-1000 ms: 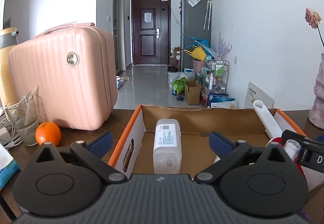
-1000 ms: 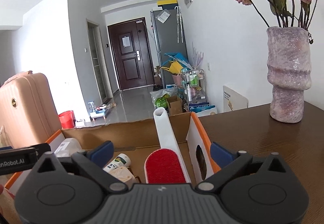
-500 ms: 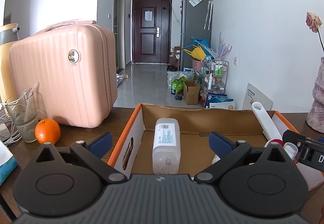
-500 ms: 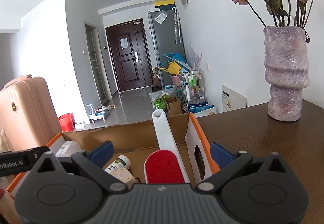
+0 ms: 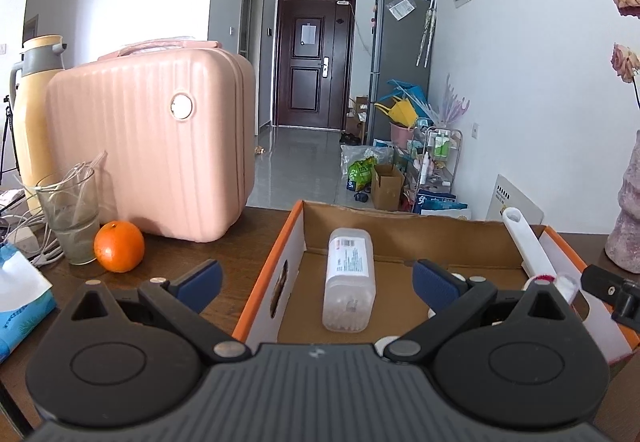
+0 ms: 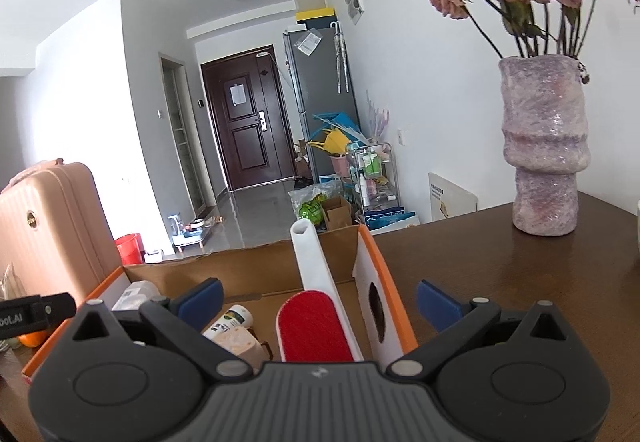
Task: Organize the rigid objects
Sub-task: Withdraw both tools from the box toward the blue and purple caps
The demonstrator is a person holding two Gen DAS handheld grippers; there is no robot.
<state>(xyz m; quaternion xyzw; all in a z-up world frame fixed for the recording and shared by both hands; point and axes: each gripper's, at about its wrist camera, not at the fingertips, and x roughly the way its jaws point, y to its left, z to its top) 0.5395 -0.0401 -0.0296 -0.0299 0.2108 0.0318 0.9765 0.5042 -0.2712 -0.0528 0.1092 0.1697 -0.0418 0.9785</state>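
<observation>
An open cardboard box (image 5: 298, 238) with orange-edged white sides sits just ahead of both tools. Inside, a clear plastic container (image 5: 349, 280) of white contents lies flat, straight ahead of the left tool. A red-faced lint brush (image 6: 316, 326) leans its white handle on the far wall, ahead of the right tool, beside a small white bottle (image 6: 230, 320) lying down.

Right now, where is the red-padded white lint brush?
The lint brush leans inside the orange-edged cardboard box, against its right wall, right of the small bottles.
</observation>
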